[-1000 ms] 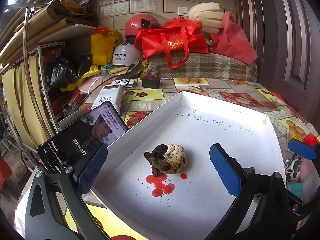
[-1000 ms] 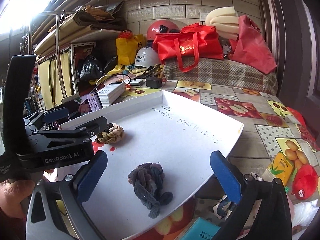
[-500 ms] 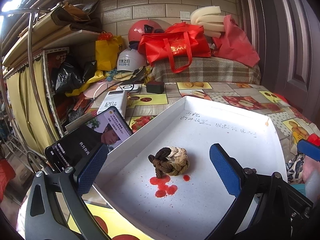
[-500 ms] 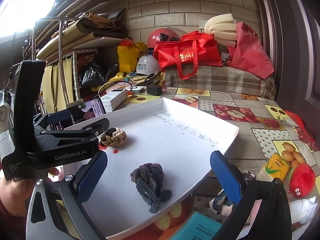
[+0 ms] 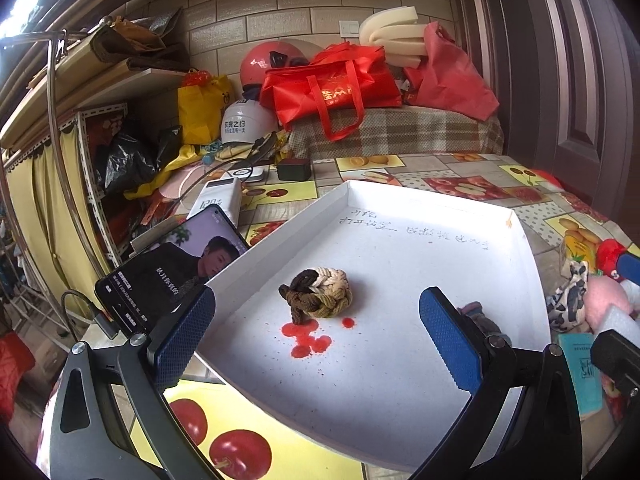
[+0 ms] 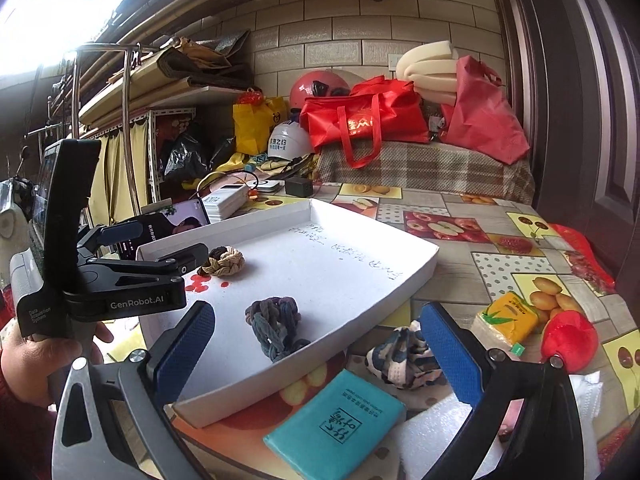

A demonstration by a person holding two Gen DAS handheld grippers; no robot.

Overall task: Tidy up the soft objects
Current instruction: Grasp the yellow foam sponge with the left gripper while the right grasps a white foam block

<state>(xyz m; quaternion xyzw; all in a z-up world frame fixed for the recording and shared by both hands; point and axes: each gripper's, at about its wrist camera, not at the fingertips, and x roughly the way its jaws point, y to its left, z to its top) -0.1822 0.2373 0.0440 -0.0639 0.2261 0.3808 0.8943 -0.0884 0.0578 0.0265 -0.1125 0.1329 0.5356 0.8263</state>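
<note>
A white tray (image 5: 400,276) lies on the fruit-print table. In it rests a brown and beige rope knot (image 5: 320,296), beside red stains (image 5: 306,336). My left gripper (image 5: 316,308) hovers open in front of that knot, not touching it. A grey-blue rope knot (image 6: 276,320) lies near the tray's (image 6: 340,280) front edge, half hidden by a finger in the left wrist view. My right gripper (image 6: 316,320) is open and empty over the tray's near right edge. A blue-and-white patterned soft bundle (image 6: 404,354) lies outside the tray, by its right finger.
A teal tissue pack (image 6: 336,424), white foam (image 6: 440,432), a yellow tissue pack (image 6: 506,318) and a red plush (image 6: 570,340) crowd the table right of the tray. A phone (image 5: 168,276) and power bank (image 5: 218,200) sit left. Bags and helmets fill the back.
My right gripper has drawn back and to the right, off the grey-blue knot toward the table's loose items. The left gripper has backed off slightly. Both knots stay put.
</note>
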